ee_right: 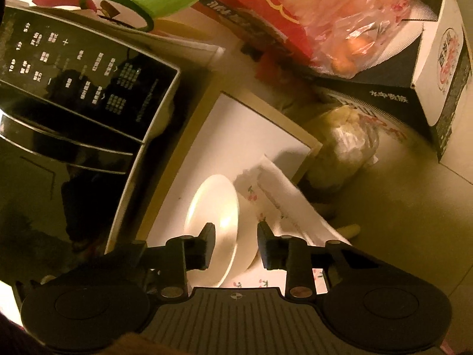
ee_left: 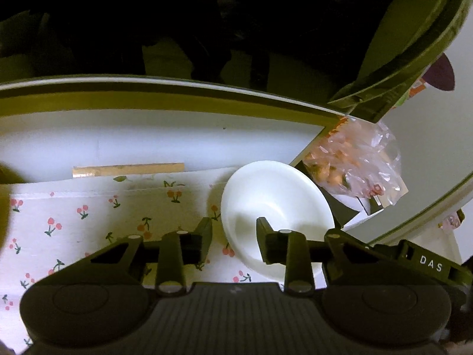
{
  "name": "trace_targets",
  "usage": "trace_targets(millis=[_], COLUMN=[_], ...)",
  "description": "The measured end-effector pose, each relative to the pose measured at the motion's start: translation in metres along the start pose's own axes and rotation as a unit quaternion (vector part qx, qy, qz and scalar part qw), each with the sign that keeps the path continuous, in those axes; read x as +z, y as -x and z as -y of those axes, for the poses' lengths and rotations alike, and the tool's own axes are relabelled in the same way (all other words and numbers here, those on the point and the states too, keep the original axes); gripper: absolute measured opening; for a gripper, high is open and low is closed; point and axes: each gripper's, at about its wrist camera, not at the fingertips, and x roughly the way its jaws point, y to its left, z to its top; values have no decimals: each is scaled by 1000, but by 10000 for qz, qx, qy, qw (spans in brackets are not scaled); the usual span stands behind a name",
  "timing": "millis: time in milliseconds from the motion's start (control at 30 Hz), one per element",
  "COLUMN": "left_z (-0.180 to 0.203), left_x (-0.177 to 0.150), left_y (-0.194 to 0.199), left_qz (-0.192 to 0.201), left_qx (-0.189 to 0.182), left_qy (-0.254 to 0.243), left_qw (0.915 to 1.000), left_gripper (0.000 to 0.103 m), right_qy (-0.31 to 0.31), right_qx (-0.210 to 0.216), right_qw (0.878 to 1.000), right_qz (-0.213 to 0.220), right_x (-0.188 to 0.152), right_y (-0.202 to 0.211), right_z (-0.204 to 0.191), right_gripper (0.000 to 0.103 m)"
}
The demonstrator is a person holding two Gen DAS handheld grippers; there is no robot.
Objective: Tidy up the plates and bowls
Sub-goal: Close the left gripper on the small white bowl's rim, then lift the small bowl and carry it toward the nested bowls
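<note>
White bowl point(ee_left: 275, 207) on cherry-print cloth point(ee_left: 88, 216), at 3 o'clock end of cloth, beside clear bag of orange items point(ee_left: 351, 162). Left gripper point(ee_left: 235, 239) straddling near rim: one finger inside, one outside, visible gap, not clamped. Right gripper point(ee_right: 236, 244) likewise astride opposite rim of bowl point(ee_right: 212, 222), pads apart from it. No stacking seen yet; likely first pickup, nearly everything left. No plates in view.
</note>
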Motion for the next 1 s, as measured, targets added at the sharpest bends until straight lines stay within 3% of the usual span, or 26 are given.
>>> trace_targets(millis=[333, 1000], left_z=[-4, 26], left_x=[0, -8], left_y=[-3, 59], left_qz=[153, 332], left_qx=[55, 252], left_qy=[191, 56], left_qw=[9997, 9991], left_gripper=[10, 8], right_qy=[156, 496], right_qx=[-71, -47], right_qw=[9998, 9986], right_qz=[60, 182], right_x=[-2, -9], right_y=[-4, 60], right_z=[-4, -58], right_gripper=[8, 8])
